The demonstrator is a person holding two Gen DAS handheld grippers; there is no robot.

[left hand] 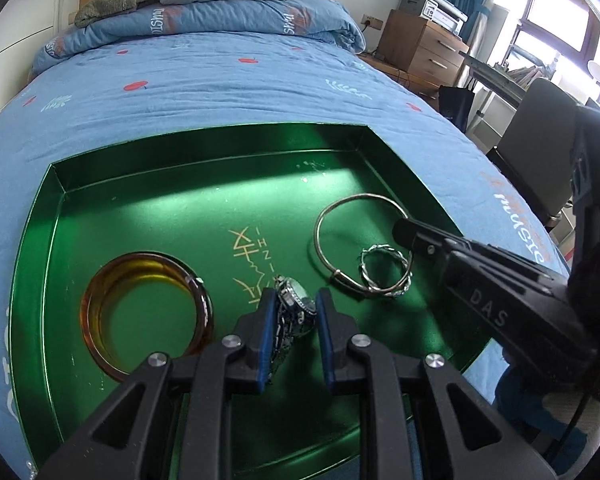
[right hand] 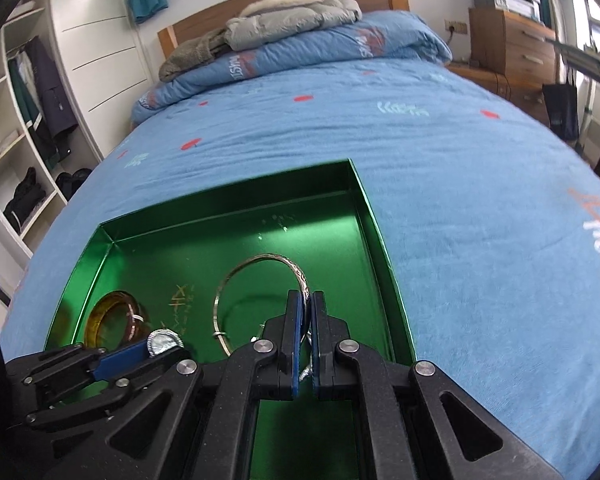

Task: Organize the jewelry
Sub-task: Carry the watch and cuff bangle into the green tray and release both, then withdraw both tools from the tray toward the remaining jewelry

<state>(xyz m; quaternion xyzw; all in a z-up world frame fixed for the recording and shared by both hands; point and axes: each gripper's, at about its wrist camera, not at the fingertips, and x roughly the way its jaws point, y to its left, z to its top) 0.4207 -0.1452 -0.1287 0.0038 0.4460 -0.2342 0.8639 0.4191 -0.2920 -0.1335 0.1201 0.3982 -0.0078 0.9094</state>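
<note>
So the left gripper pinches a wristwatch over the green tray; amber bangle at nine o'clock. At two o'clock, the right gripper clamps a silver bangle. Beyond: blue bedspread.

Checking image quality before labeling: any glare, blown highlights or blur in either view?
Left wrist: a bright glare band across the tray floor, windows blown out top right, strong fisheye bending; watch sharp. Right wrist: softer sheen on the tray floor, bedsheet slightly blurred, dark vignette at the corners.
</note>
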